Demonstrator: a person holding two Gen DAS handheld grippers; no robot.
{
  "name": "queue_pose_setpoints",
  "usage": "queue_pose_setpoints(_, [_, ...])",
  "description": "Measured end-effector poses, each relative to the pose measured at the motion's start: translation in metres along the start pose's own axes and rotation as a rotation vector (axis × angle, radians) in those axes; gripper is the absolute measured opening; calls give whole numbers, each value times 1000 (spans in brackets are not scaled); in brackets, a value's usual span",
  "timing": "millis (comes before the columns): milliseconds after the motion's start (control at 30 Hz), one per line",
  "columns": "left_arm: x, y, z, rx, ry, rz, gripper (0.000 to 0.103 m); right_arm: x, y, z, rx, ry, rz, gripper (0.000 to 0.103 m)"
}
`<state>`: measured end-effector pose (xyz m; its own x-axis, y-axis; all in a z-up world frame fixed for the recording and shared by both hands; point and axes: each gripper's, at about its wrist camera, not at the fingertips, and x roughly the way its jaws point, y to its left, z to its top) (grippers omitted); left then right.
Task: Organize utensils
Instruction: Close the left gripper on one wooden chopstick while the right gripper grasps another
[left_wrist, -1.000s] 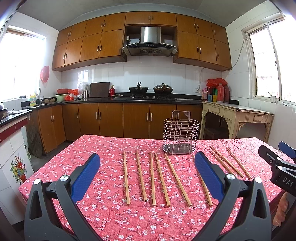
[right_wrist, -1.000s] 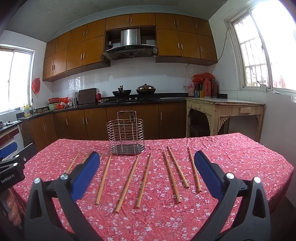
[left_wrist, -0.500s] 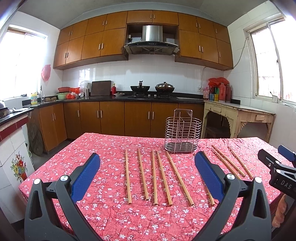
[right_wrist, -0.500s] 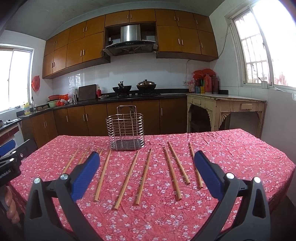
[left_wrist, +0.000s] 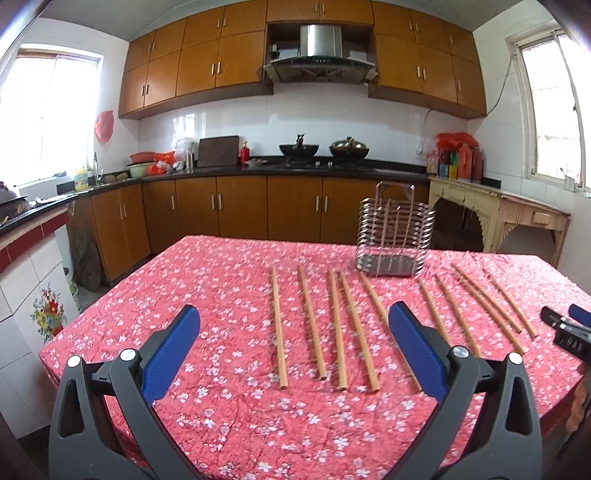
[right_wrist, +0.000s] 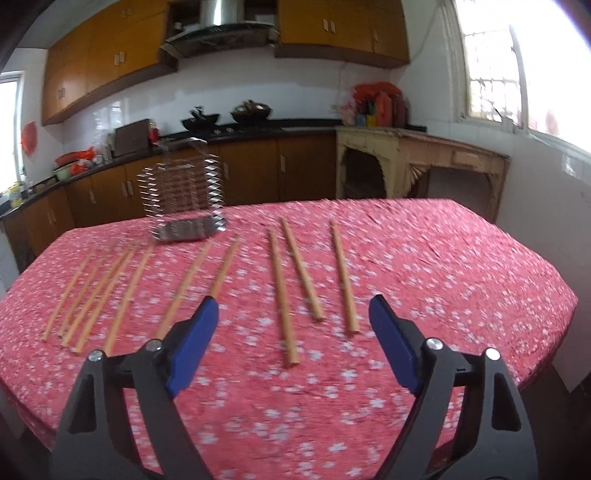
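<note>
Both tongs gape wide, holding nothing. Left tongs partly hide one of the long wooden chopsticks on the red flowery counter. Beyond the right tongs, the wire basket looks blurry. Letters "DA" show on the right tongs' edge.

Bright daylight floods in from overexposed windows on both sides. The left wrist view is sharp; the right wrist view is smeared by motion blur, especially the wire rack. Fisheye bending and dark corners frame both
</note>
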<state>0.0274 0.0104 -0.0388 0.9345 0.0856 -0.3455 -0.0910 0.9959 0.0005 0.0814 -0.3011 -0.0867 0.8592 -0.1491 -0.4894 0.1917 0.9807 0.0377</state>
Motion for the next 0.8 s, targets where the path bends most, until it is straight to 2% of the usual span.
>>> queue_pose_setpoints(133, [10, 4, -6, 4, 32, 13, 101, 24, -28, -2, 28, 68, -59, 67])
queue_pose_setpoints(300, [21, 6, -12, 11, 74, 24, 101, 42, -48, -8, 37, 120, -77, 59])
queue_pose_setpoints(600, [38, 15, -23, 2, 150, 44, 101, 75, -44, -18, 15, 224, -51, 43])
queue_pose_setpoints(800, [46, 22, -29, -8, 186, 54, 99, 87, -43, -20, 29, 239, -46, 28])
